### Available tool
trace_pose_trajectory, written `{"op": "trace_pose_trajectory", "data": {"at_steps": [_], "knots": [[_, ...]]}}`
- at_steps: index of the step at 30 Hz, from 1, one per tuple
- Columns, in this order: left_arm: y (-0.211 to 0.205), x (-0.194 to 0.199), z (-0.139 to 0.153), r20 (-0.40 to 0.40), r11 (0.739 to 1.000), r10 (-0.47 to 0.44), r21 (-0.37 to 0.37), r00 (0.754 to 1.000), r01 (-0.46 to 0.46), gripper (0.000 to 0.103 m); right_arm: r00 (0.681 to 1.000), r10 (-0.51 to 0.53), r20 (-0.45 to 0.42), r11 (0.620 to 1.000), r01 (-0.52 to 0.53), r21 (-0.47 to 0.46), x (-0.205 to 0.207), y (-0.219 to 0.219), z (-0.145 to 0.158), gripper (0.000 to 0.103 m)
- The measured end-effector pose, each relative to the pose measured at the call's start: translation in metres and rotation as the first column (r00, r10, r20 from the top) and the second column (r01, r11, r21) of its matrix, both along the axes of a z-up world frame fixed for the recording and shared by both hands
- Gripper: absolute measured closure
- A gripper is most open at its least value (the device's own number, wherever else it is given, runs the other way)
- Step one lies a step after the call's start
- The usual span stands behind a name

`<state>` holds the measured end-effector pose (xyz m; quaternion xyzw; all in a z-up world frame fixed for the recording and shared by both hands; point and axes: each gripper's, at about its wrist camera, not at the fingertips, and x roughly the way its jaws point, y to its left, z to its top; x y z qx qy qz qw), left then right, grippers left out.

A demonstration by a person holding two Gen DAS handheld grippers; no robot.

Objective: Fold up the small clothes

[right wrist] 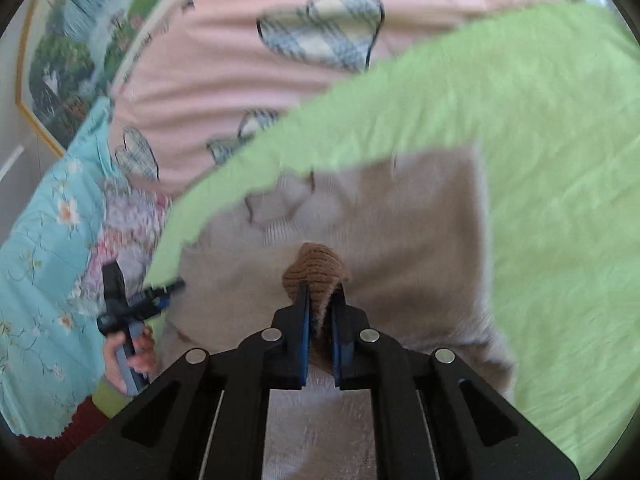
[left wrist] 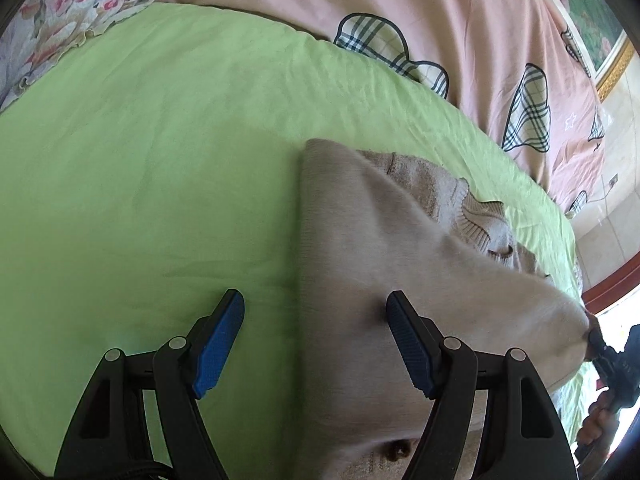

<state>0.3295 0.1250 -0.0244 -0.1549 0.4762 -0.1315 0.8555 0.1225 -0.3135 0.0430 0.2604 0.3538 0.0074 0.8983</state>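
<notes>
Right wrist view: sweater [right wrist: 400, 220] lies lengthwise, collar away from right tool [right wrist: 322, 300].

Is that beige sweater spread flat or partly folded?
Partly folded: the sweater has one side doubled over, and the right claw pinches a brown ribbed edge.

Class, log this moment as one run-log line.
stage: folding beige sweater on green sheet | left gripper: open, straddling sweater edge | right gripper: shut on brown ribbed cuff
</notes>
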Motion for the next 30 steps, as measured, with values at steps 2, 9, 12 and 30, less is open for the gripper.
{"op": "trace_pose_trajectory", "data": {"at_steps": [2, 9, 12, 30], "knots": [[-0.006, -0.001, -0.001, 0.013, 1.0, -0.008, 0.026, 1.0, 0.008, 0.035, 0.997, -0.013, -0.076, 1.0, 0.011, -0.027, 0.008, -0.007, -0.016, 0.093], [-0.03, -0.008, 0.003, 0.055, 0.984, -0.086, 0.164, 0.995, 0.076, 0.08, 0.988, -0.036, -0.151, 0.999, 0.031, -0.036, 0.006, -0.002, -0.045, 0.087], [-0.027, -0.015, 0.006, 0.072, 0.976, -0.077, 0.209, 0.994, 0.06, 0.08, 0.989, -0.047, -0.142, 0.998, 0.039, -0.054, -0.004, 0.002, -0.036, 0.085], [0.033, -0.231, 0.016, 0.06, 0.993, -0.111, 0.044, 0.992, 0.109, 0.056, 0.998, -0.008, -0.057, 0.998, 0.005, -0.057, -0.142, 0.044, -0.014, 0.053]]}}
